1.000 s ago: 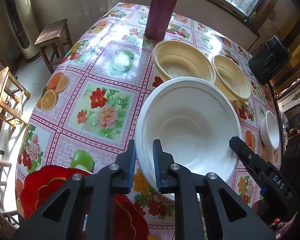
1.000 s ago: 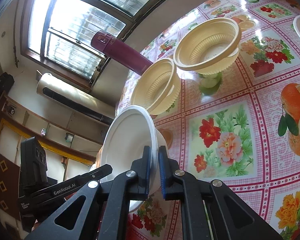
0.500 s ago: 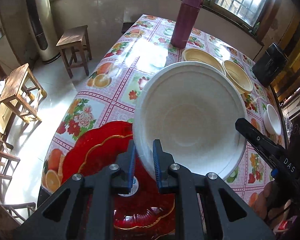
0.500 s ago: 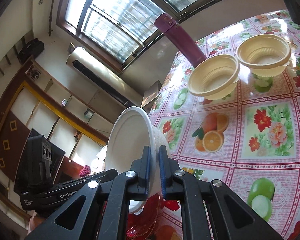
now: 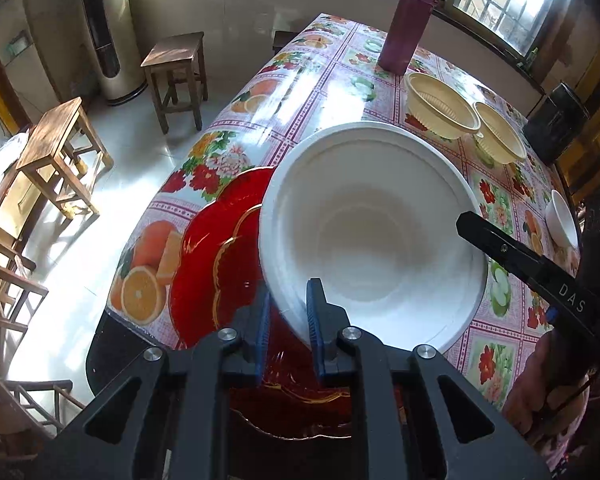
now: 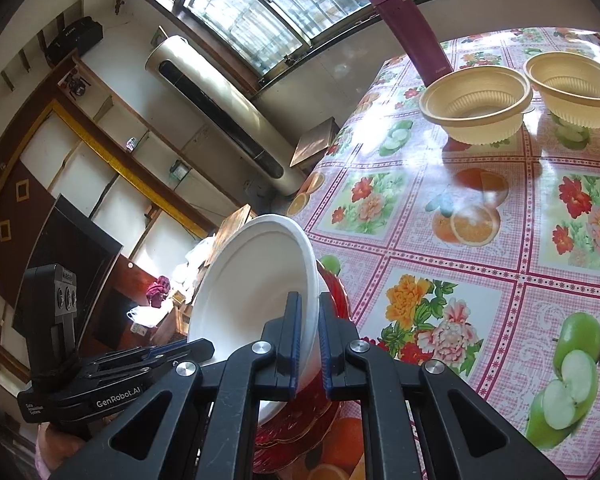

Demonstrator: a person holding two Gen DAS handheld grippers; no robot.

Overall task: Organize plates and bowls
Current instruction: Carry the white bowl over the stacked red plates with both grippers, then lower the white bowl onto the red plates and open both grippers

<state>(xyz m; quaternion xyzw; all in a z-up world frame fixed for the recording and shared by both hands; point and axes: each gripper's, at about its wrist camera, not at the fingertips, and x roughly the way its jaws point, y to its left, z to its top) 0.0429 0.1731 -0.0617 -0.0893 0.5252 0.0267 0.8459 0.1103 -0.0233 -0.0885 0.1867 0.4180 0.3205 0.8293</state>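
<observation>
Now both grippers (image 5: 287, 312) (image 6: 309, 344) on white bowl (image 5: 372, 236)

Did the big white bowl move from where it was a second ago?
Yes. The big white bowl moved back from the two yellow bowls, toward the table's near end, and now hangs over the red plate.

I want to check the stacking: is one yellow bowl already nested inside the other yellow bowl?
No: the two yellow bowls stand side by side on the tablecloth.
</observation>
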